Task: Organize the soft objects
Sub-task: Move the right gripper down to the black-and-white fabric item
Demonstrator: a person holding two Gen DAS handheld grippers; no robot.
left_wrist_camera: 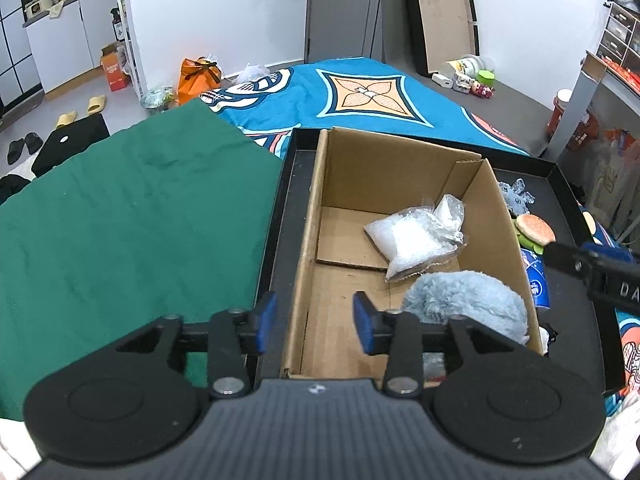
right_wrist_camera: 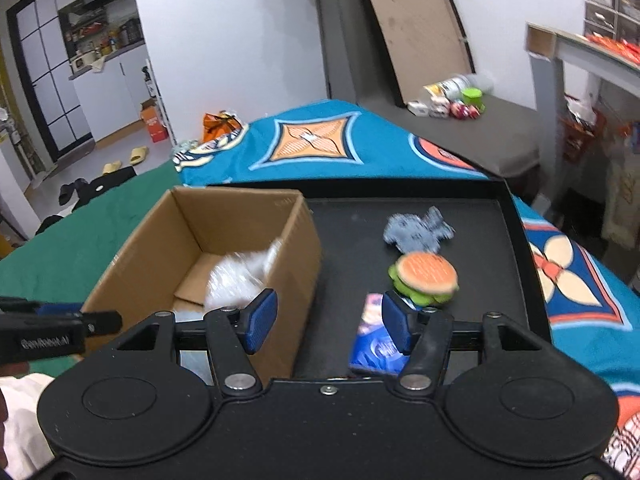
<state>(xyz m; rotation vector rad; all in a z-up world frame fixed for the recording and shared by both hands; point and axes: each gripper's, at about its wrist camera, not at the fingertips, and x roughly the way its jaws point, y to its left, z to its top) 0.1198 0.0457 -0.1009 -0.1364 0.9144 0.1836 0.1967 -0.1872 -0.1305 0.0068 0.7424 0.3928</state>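
A cardboard box (left_wrist_camera: 400, 240) stands in the left part of a shallow black tray (right_wrist_camera: 516, 216), which rests on a bed covered by a blue patterned blanket (left_wrist_camera: 360, 92) and a green cloth (left_wrist_camera: 120, 208). The box holds two things: one clear plastic bag (left_wrist_camera: 416, 240) of white filling against its far right wall, and one fluffy grey-blue plush (left_wrist_camera: 466, 300) in the near right corner.

Outside the box, on the tray floor to its right, lie three more things: one grey knitted piece (right_wrist_camera: 418, 230) farthest away, one soft burger toy (right_wrist_camera: 426, 278) just nearer, and one blue packet (right_wrist_camera: 376, 340) nearest, partly hidden behind the right claw's finger.

The left claw (left_wrist_camera: 316, 322) hangs over the near left corner of the box, its blue pads apart with nothing between them. The right claw (right_wrist_camera: 328, 320) stands over the box's right wall and the tray, pads apart and empty.

In the right wrist view the bag is blurred, and the plush is hidden. In the left wrist view the tray things are mostly cut off by the box wall.
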